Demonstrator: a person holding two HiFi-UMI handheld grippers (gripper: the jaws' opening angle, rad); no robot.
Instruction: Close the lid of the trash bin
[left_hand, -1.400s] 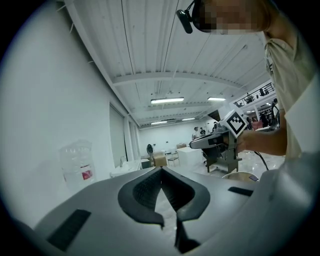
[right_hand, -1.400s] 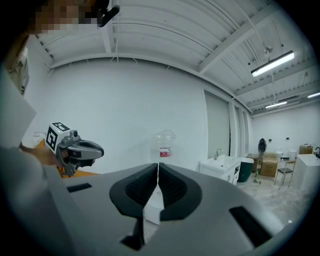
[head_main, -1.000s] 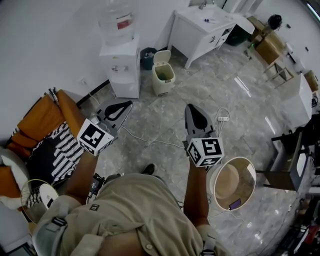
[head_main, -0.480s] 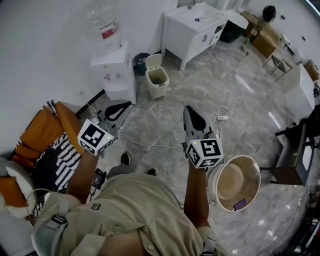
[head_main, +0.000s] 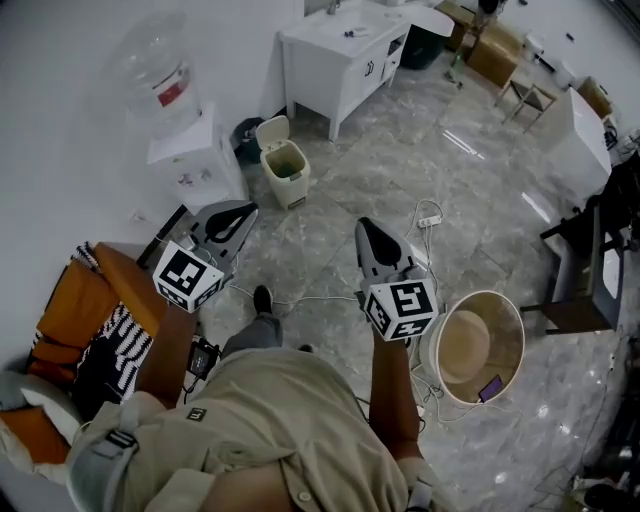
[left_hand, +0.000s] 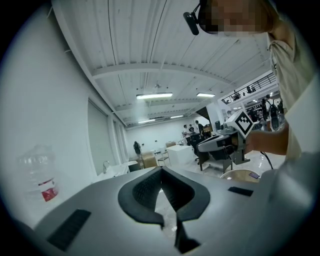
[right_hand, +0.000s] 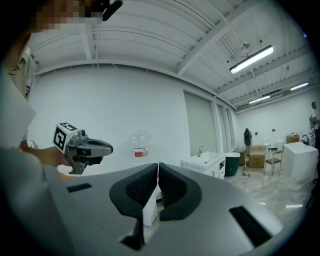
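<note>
When looking down from the head, find the trash bin (head_main: 287, 172) on the stone floor (head_main: 420, 170), just beside the water dispenser (head_main: 195, 165) and near the white sink cabinet (head_main: 335, 60), with its lid (head_main: 270, 130) tipped up and back toward the wall. Note the left tool (head_main: 240, 212) and the right tool (head_main: 366, 230) held out in front, both well apart from the bin, with bare floor between. Turning to the left gripper view, see the pads pressed tip to tip with nothing caught in them, aimed level across the room; no bin to be found there, only the water bottle (left_hand: 42, 175) at the edge and the right tool off to the side. Turning to the right gripper view, read the same: jaws drawn together to a thin slit, gripping nothing, pointed toward the dispenser and cabinet, the bin not to be made out past the tool's own body. Judge the lid a light, stiff plastic flap on a rear hinge, and the bin itself light enough to skid or tip. No need to grasp, then: press gently on the lid's raised front edge with closed tips.
</note>
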